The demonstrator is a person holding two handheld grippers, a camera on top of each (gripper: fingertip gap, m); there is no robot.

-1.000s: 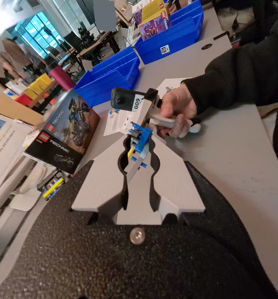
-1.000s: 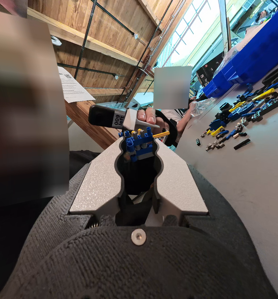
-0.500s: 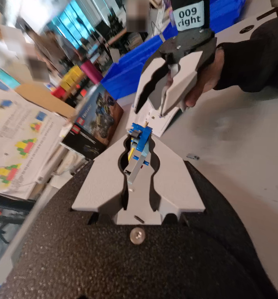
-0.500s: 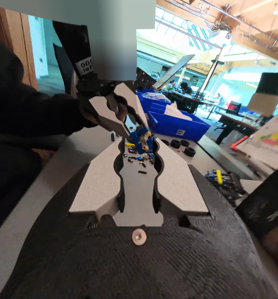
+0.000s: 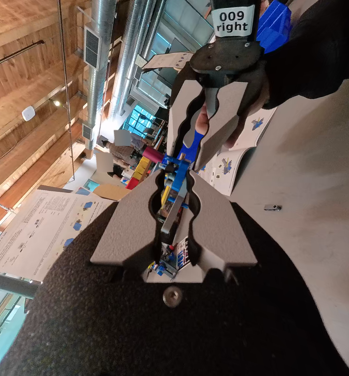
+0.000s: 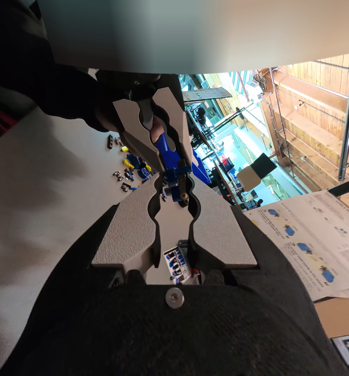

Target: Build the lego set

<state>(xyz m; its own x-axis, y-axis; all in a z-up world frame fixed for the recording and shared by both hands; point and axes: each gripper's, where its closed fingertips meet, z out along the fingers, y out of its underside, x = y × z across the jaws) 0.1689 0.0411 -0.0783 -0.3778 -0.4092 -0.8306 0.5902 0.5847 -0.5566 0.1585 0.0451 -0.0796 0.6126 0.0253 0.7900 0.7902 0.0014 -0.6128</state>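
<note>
A small lego assembly (image 5: 178, 177) of blue beams with a grey beam and a yellow axle is held in the air between both grippers. My left gripper (image 5: 174, 173) is shut on its lower part. My right gripper (image 5: 182, 161) comes down from above, its fingertips on either side of the top of the assembly. In the right wrist view the assembly (image 6: 172, 191) sits between my right gripper's (image 6: 174, 178) fingertips, with the left gripper (image 6: 176, 165) clamped on it from above. A hand holds each gripper.
An open instruction booklet (image 5: 236, 158) lies on the grey table (image 5: 301, 183), with a small grey piece (image 5: 272, 207) near it. Several loose lego pieces (image 6: 133, 168) lie farther off. A sticker sheet (image 6: 176, 264) lies below. A printed poster (image 6: 311, 234) and a blue bin (image 5: 275, 30) stand at the sides. My two grippers' fingertips are within a few centimetres of each other.
Half a second ago my right gripper was off the assembly and open above it. It has come back down and closed round the assembly's top. Both views have tilted up toward the ceiling.
</note>
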